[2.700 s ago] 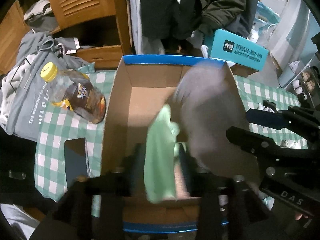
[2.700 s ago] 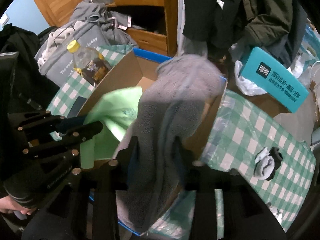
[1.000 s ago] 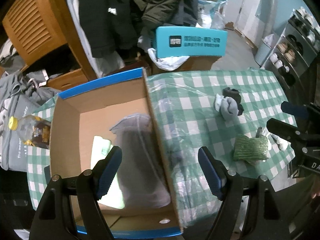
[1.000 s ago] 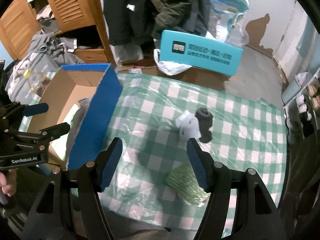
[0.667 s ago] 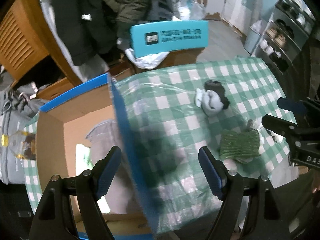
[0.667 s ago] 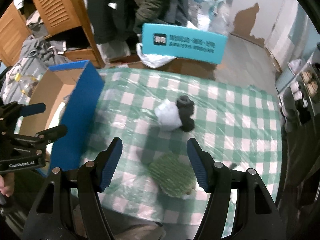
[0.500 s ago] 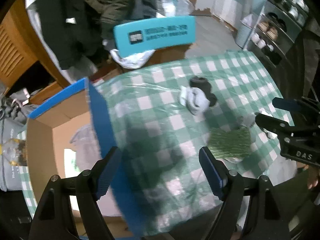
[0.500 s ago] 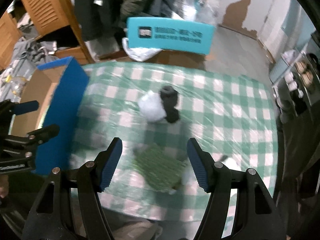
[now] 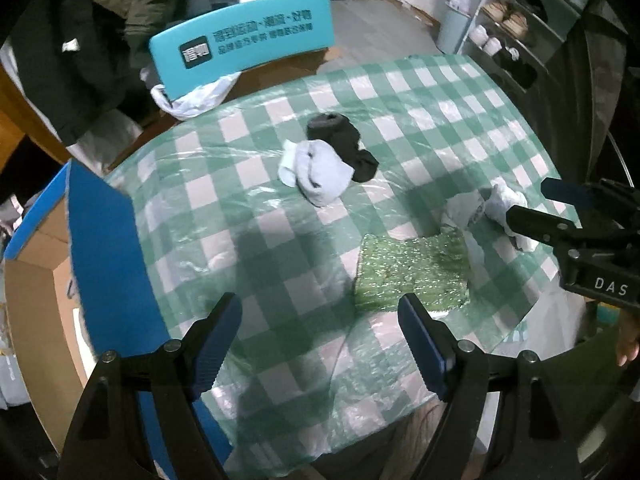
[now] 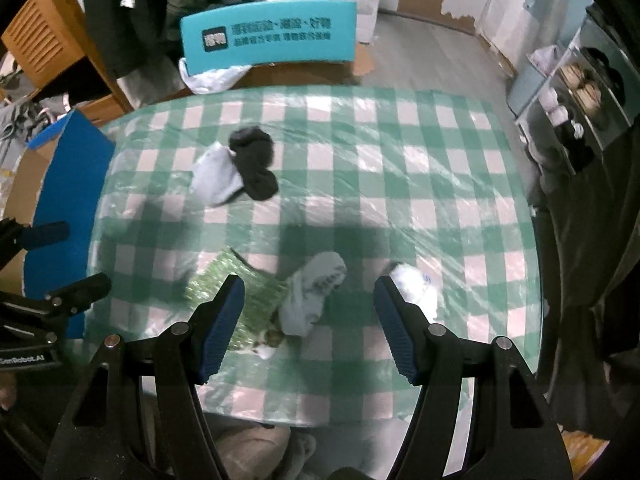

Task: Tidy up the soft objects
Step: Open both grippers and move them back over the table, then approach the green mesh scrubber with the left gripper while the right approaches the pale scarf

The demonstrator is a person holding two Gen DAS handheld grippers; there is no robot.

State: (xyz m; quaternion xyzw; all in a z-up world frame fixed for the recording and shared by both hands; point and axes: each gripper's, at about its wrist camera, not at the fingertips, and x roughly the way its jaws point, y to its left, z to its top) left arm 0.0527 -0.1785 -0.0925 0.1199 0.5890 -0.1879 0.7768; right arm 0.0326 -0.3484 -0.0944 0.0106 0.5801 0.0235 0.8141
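Note:
On the green checked tablecloth (image 9: pixel 256 216) lie a green sparkly cloth (image 9: pixel 412 272) (image 10: pixel 240 300), a pale blue sock (image 9: pixel 316 172) (image 10: pixel 216 176) beside a black sock (image 9: pixel 344 144) (image 10: pixel 256 160), and two light socks (image 10: pixel 312 292) (image 10: pixel 416 288) near the front edge. My left gripper (image 9: pixel 320 340) hangs open above the tablecloth, just left of the green cloth, nothing between its fingers. My right gripper (image 10: pixel 306 320) is open too, over the light sock next to the green cloth. The right gripper (image 9: pixel 560 212) also shows in the left wrist view.
A cardboard box with a blue flap (image 9: pixel 108 248) (image 10: pixel 68 184) stands at the table's left end. A teal box (image 9: pixel 240 44) (image 10: pixel 268 36) sits beyond the far edge, with hanging dark coats and a wooden cabinet (image 10: pixel 44 36) behind. Shelves (image 9: pixel 516 40) stand at the right.
Both grippers let go of the green and grey cloths in the box, then swung right and down over the tablecloth. The socks and green cloth now lie under them.

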